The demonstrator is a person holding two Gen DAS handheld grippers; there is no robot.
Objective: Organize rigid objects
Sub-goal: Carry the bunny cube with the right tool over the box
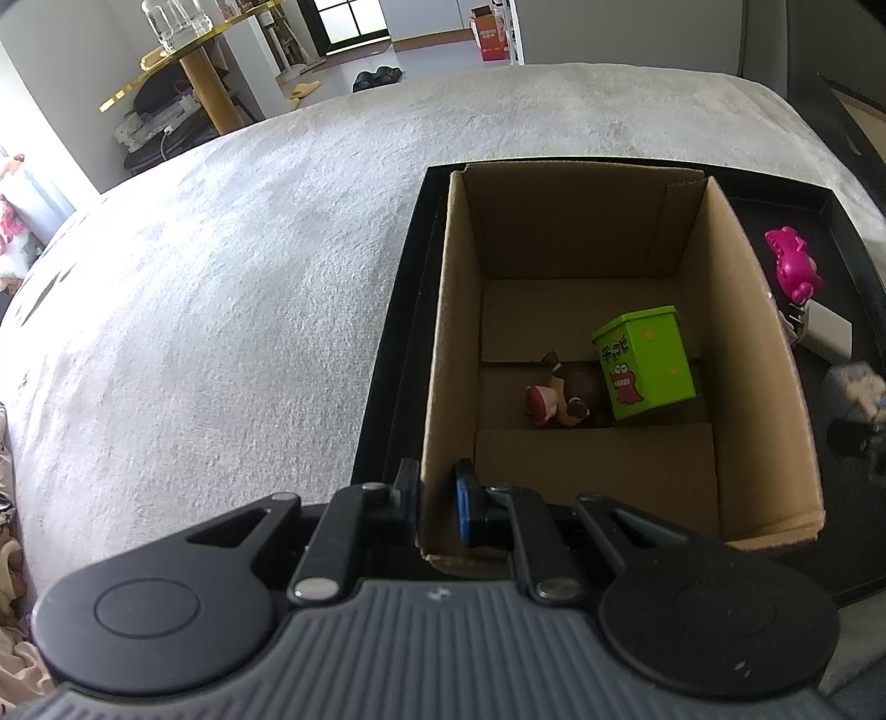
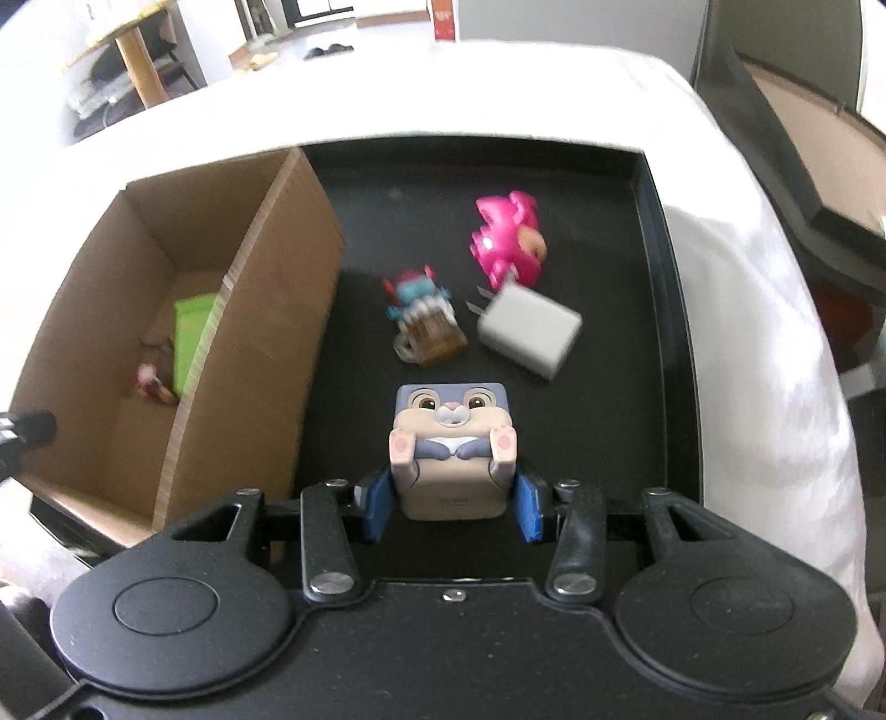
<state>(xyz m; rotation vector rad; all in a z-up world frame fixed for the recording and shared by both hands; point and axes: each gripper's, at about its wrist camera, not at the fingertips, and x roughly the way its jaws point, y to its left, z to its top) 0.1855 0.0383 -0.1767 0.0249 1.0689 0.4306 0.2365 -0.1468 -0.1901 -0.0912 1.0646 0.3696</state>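
Observation:
My left gripper is shut on the near left wall of an open cardboard box, one pad on each side. In the box lie a green tin and a small brown figure. The box stands in a black tray. My right gripper is shut on a cube-shaped rabbit toy held just above the tray. On the tray lie a pink toy, a white charger plug and a small mug-shaped toy.
The tray rests on a white fluffy cover. A gold-rimmed round shelf table stands at the far left. An orange box sits on the floor beyond.

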